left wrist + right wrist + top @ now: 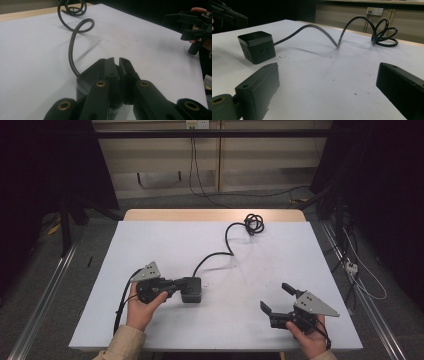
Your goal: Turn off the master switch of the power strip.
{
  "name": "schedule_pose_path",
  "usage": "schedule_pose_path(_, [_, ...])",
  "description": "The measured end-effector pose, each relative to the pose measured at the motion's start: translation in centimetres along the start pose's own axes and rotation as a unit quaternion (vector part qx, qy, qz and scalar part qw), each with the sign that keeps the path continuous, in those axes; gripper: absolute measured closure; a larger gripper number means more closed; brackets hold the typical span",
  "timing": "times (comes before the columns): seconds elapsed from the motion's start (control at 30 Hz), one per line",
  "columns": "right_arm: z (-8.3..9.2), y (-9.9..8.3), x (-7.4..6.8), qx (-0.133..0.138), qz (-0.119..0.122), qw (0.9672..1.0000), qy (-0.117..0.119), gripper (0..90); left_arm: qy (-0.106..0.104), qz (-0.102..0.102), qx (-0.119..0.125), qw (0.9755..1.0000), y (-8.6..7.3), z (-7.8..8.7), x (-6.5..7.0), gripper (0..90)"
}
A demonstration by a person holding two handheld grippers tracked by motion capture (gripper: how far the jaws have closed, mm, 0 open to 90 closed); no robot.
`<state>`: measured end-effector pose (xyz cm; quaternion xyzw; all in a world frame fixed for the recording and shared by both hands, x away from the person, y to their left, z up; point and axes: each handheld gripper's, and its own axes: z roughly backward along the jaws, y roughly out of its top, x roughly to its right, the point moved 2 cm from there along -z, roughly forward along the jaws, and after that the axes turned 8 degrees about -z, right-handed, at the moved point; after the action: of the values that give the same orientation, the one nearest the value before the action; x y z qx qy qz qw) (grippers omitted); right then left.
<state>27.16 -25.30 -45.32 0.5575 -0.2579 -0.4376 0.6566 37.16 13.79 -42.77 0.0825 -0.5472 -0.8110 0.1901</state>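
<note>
While touching left claw (pixel 176 286), cube socket (pixel 191 289) (right claw (pixel 278 298) apart)

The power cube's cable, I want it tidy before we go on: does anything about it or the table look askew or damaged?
No damage shows. The cable snakes loosely across the white table, humping up clear of the surface mid-run, and ends in a loose coil at the far edge. The power cube sits upright by the left gripper.

Counter: white-topped rectangular counter (pixel 150 245) with pale wood edge (far side).
Wall: beige panelled wall (pixel 260 160), white wall socket (pixel 374 10).
Floor: grey floor (pixel 85 250), loose cables.
Sides: dark.
</note>
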Motion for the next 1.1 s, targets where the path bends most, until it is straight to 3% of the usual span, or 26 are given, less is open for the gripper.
schedule_pose_path(0.13, [0.0,0.0,0.0,0.0,0.0,1.0,0.0,4.2,-0.002,0.0,-0.004,1.0,0.0,-0.1,0.0,90.0])
schedule_pose_path(0.67, [0.0,0.0,0.0,0.0,0.0,1.0,0.0,4.3,-0.009,-0.011,-0.022,0.9997,0.3,-0.6,0.4,90.0])
schedule_pose_path(1.1, [0.0,0.0,0.0,0.0,0.0,1.0,0.0,4.2,-0.009,-0.008,-0.032,0.9994,0.1,-1.0,0.5,90.0])
